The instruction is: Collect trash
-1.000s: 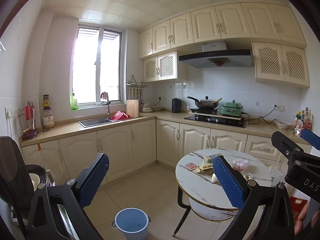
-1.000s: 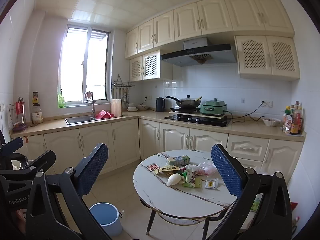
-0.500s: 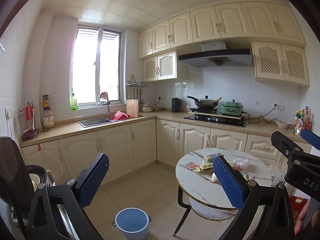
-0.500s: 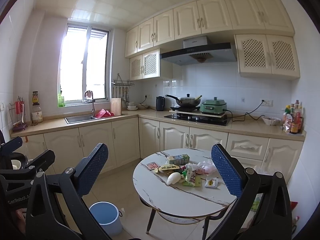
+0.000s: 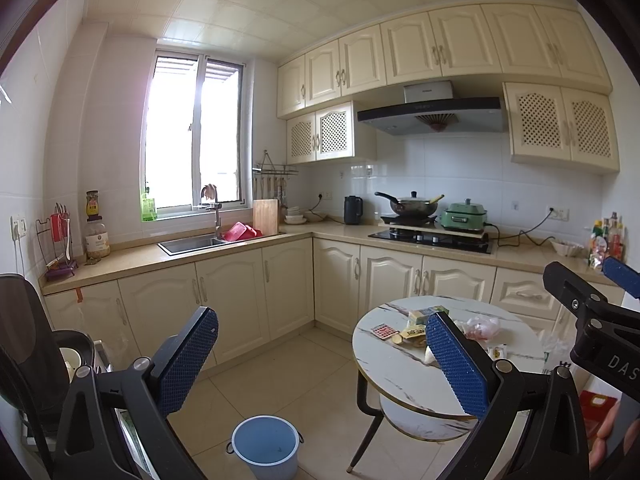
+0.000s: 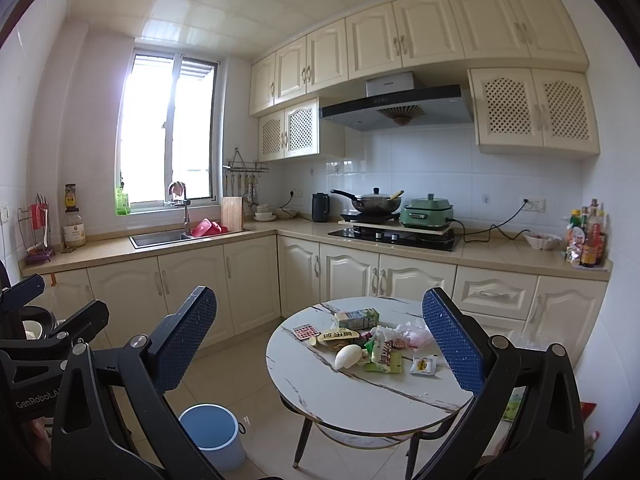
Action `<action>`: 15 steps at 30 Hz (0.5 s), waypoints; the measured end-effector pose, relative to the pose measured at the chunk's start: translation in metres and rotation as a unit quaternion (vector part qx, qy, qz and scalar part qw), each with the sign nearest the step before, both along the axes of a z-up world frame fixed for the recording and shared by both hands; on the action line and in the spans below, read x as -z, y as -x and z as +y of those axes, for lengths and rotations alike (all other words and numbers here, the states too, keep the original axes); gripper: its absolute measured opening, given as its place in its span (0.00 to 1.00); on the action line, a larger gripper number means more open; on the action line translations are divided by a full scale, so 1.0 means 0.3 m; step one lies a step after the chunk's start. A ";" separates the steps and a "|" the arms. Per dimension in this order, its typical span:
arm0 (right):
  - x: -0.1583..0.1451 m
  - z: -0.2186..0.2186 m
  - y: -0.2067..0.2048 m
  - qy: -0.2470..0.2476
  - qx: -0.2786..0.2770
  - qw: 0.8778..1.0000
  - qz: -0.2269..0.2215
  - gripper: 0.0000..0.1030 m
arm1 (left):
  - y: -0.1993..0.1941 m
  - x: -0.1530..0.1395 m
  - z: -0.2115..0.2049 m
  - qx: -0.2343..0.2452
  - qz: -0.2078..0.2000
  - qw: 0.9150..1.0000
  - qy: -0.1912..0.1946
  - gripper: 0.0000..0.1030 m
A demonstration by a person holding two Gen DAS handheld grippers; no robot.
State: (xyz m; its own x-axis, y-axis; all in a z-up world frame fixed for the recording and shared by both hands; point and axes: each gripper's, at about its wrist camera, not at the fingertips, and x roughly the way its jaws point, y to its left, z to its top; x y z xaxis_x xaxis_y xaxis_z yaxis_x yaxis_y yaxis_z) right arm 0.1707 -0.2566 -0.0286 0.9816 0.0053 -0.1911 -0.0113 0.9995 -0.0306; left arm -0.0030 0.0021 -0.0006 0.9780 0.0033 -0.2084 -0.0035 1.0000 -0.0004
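Both grippers are held up over the kitchen floor with nothing between their pads: the left gripper (image 5: 320,356) has its two blue-padded fingers spread wide, and the right gripper (image 6: 320,344) is spread just as wide. Ahead of the right gripper and partly framed by its fingers stands one round marble-topped table (image 6: 360,396), and the trash lies in a loose cluster on its far half. Countable there are one green-and-white carton (image 6: 357,318), one small red-patterned card (image 6: 303,332), one yellow wrapper (image 6: 340,336), one white egg-shaped piece (image 6: 346,357), one green snack packet (image 6: 385,356), one crumpled clear bag (image 6: 414,334) and one small white sachet (image 6: 424,366); smaller scraps between them are too tangled to count. One blue bucket (image 5: 265,446) stands on the floor below and between the left gripper's fingers, to the left of the table.
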 end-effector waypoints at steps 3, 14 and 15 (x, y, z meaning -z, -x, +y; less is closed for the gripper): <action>0.002 0.002 -0.001 0.000 -0.001 1.000 0.000 1.00 | -0.003 -0.001 -0.002 -0.001 0.000 1.000 0.000 0.99; 0.002 0.002 -0.002 -0.001 -0.003 1.000 0.001 1.00 | 0.007 -0.006 0.002 -0.002 -0.001 1.000 -0.001 0.99; 0.002 0.003 -0.003 -0.001 -0.003 1.000 0.001 1.00 | 0.007 -0.006 0.002 -0.003 -0.001 1.000 -0.001 0.99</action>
State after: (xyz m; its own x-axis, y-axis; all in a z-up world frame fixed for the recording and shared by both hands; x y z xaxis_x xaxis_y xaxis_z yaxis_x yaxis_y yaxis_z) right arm 0.1715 -0.2559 -0.0291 0.9811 0.0113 -0.1931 -0.0172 0.9994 -0.0285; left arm -0.0052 0.0028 0.0011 0.9786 0.0087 -0.2057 -0.0086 1.0000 0.0013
